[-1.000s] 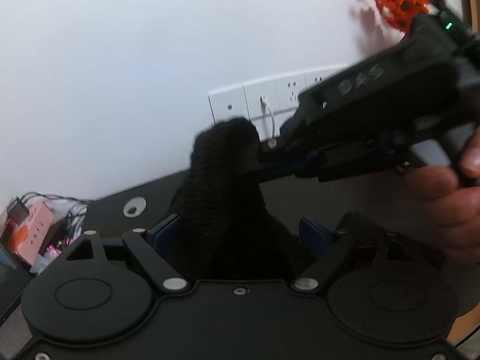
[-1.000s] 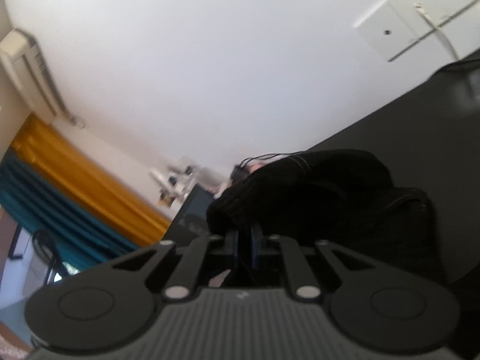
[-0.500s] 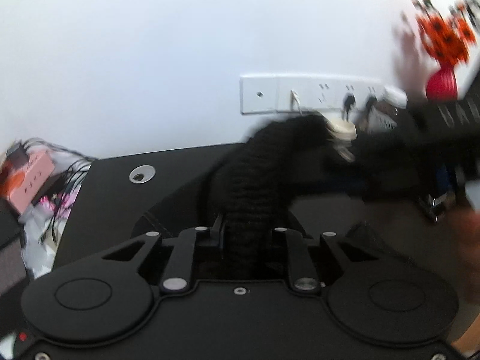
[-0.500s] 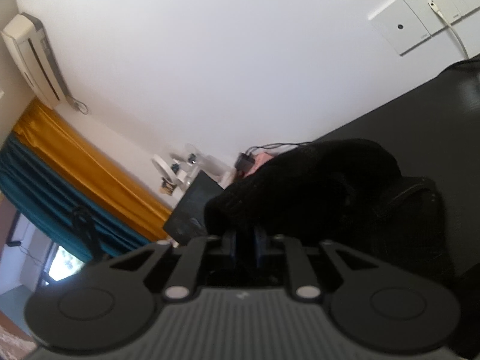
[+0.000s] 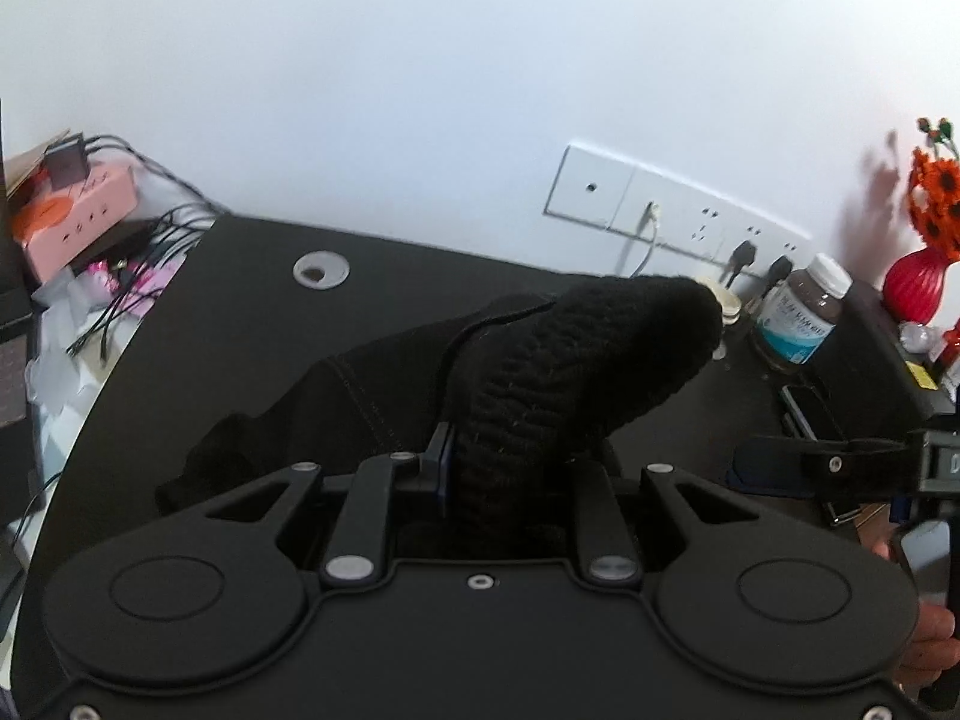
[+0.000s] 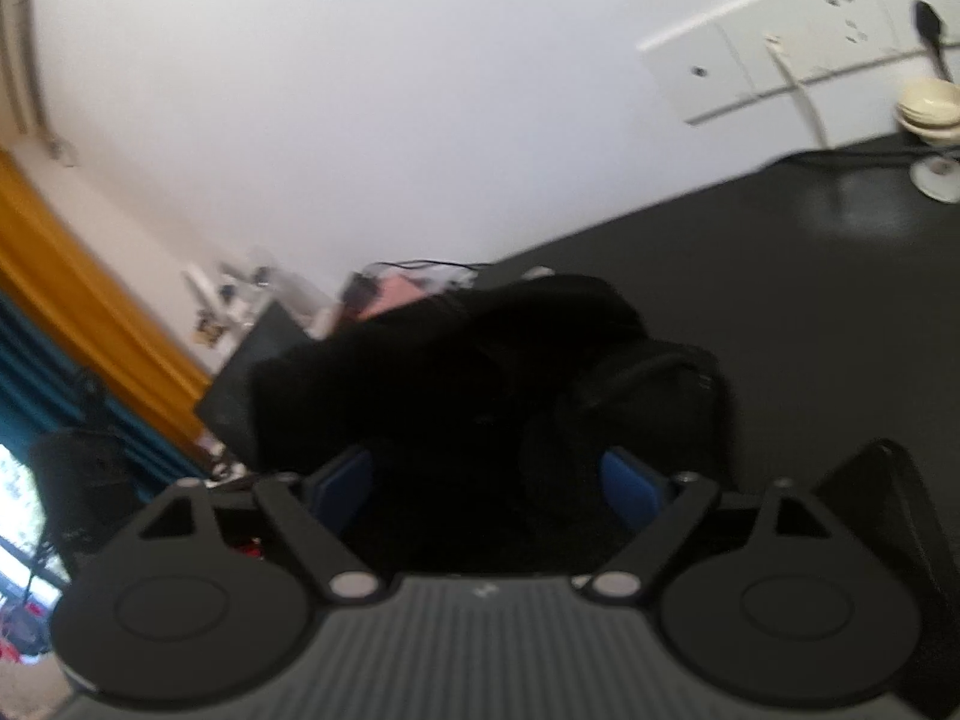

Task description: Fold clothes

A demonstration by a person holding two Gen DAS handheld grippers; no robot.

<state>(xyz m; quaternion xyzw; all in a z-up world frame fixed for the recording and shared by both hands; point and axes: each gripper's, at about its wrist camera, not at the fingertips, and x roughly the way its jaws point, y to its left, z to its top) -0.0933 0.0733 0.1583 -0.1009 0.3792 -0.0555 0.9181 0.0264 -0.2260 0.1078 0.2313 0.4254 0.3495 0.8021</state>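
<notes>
Over on the left, the left claw (image 5: 510, 468) is clenched on a thick ribbed part of the black knit garment (image 5: 576, 354), and holds that part raised off the dark surface (image 5: 240, 300) so it arches up and over toward the wall sockets (image 5: 678, 216). The rest of the cloth trails down and to the left in a loose, rumpled heap on the surface, with a stitched seam showing; it is not laid flat or squared.

Further right, past the bottle (image 5: 801, 318) and the red vase (image 5: 915, 288), the right claw (image 6: 489, 474) is released: its blue pads (image 6: 627, 483) stand wide apart, with the dark bunched cloth lying just in front of and between them. That view is blurred, so I cannot tell whether the pads touch the fabric.

To my eye this is a stretch of handling in the middle of a fold, one edge lifted by the left while the right is free. Whether the right is about to take a fresh hold or has just let one go, the scene does not settle. Any fold from here calls for the lifted part to be carried over the heap evenly, and for the bunched cloth below to be spread so it does not crease underneath.
</notes>
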